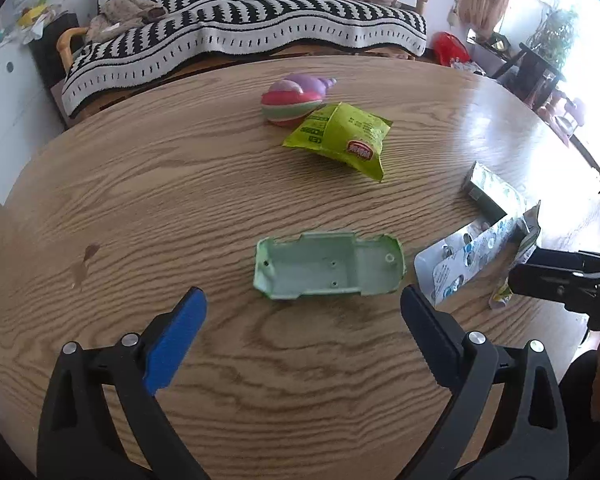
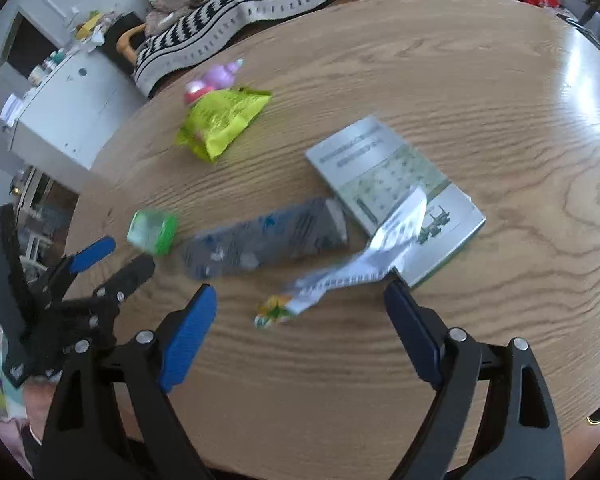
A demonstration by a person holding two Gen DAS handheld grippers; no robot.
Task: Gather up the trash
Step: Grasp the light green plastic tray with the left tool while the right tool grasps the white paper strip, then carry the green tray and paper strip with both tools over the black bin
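A pale green plastic car shell (image 1: pixel 327 267) lies upside down on the wooden table (image 1: pixel 180 184), just ahead of my open, empty left gripper (image 1: pixel 303 304); it shows blurred in the right wrist view (image 2: pixel 153 232). A yellow-green snack bag (image 1: pixel 342 138) (image 2: pixel 220 122) lies further back. A grey plastic wrapper (image 2: pixel 264 242) (image 1: pixel 460 260) and a white paper wrapper (image 2: pixel 364 264) lie in front of my open, empty right gripper (image 2: pixel 300 300), whose side shows in the left wrist view (image 1: pixel 512 284). My left gripper also appears at the left of the right wrist view (image 2: pixel 124 258).
A pink and purple toy (image 1: pixel 292 98) sits behind the snack bag. A grey-green booklet (image 2: pixel 392 184) lies on the table's right side, under the white wrapper's end. A sofa with a black-and-white striped blanket (image 1: pixel 244 36) stands beyond the table. A white cabinet (image 2: pixel 68 112) stands at the left.
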